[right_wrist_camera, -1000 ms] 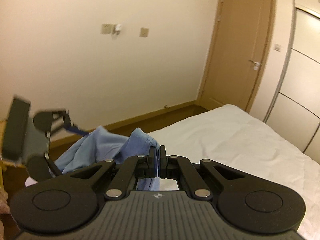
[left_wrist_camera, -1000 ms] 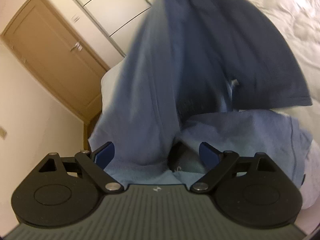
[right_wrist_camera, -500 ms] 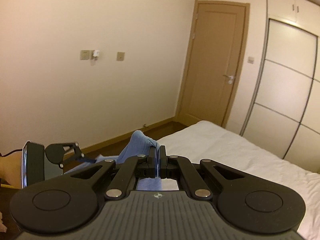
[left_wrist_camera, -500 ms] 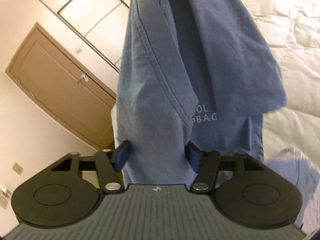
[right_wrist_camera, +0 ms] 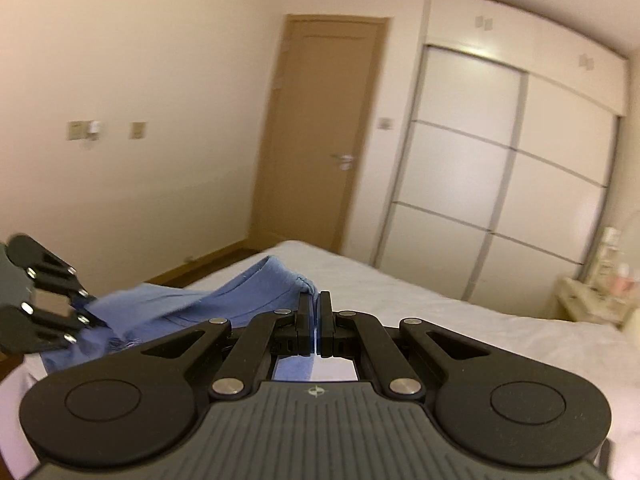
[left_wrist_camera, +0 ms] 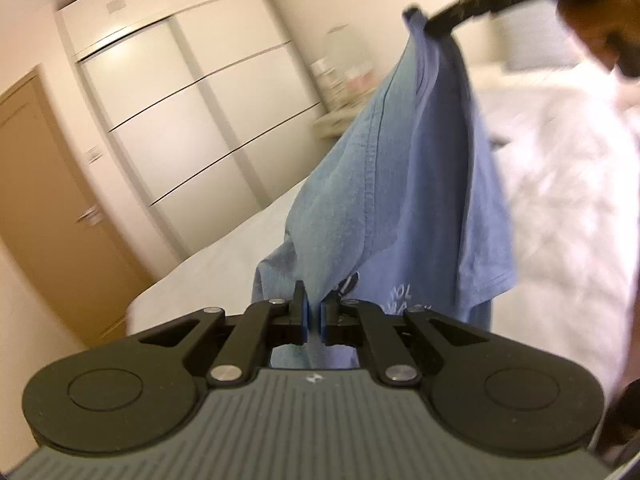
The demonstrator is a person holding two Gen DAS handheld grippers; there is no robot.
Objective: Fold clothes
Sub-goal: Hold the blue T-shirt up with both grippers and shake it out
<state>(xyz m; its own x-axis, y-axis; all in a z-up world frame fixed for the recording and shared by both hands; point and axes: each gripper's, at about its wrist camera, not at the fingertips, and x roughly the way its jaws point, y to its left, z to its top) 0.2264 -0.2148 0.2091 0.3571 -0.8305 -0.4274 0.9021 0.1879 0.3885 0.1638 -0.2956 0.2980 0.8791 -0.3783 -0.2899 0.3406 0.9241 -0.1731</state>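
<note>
A blue T-shirt (left_wrist_camera: 408,184) with pale lettering hangs in the air above the white bed (left_wrist_camera: 560,184). My left gripper (left_wrist_camera: 314,312) is shut on a lower part of its fabric. My right gripper (right_wrist_camera: 315,312) is shut on another part of the shirt (right_wrist_camera: 248,300); in the left wrist view it shows as a dark shape (left_wrist_camera: 472,4) holding the shirt's top corner. The left gripper also shows at the left edge of the right wrist view (right_wrist_camera: 86,316), gripping the cloth stretched between the two.
A white sliding wardrobe (right_wrist_camera: 504,184) and a brown door (right_wrist_camera: 320,140) stand beyond the bed (right_wrist_camera: 440,312). A bedside table with small bottles (right_wrist_camera: 600,288) is at the right. The person's head (left_wrist_camera: 600,20) is at the upper right of the left wrist view.
My left gripper was open around the hanging shirt and has now shut on its fabric. Both grippers have lifted, and the shirt is stretched between them.
</note>
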